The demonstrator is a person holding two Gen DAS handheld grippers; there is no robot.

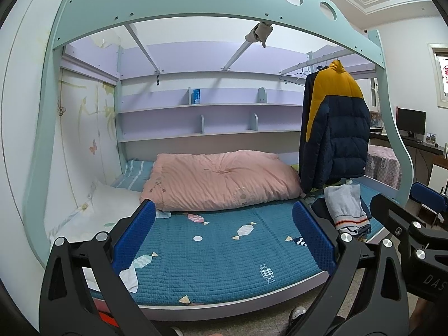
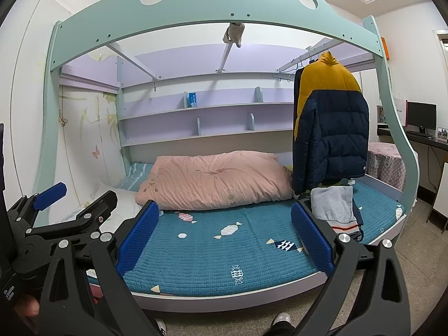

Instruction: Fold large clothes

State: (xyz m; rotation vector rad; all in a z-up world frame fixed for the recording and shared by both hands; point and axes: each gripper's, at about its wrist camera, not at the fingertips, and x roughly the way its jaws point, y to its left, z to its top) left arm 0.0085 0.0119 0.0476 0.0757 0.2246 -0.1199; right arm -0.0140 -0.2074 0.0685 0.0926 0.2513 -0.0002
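A navy and yellow puffer jacket (image 1: pixel 334 128) (image 2: pixel 330 128) hangs from a rail at the right end of the bunk bed. Below it, a pile of folded grey clothes (image 1: pixel 348 208) (image 2: pixel 334 207) lies on the teal quilted mattress (image 1: pixel 224 252) (image 2: pixel 224 252). My left gripper (image 1: pixel 224 229) is open in front of the bed, with nothing between its blue pads. My right gripper (image 2: pixel 225 229) is also open and empty, held off the mattress. Each gripper shows at the edge of the other's view, the right gripper (image 1: pixel 428 196) and the left gripper (image 2: pixel 51 193).
A pink duvet (image 1: pixel 221 179) (image 2: pixel 215 179) is bunched at the back of the mattress, with a white pillow (image 1: pixel 112 198) to its left. Lilac shelves (image 1: pixel 210 106) line the wall. A desk with a monitor (image 2: pixel 421 117) stands at the right. The person's shoes (image 2: pixel 281 319) are on the floor.
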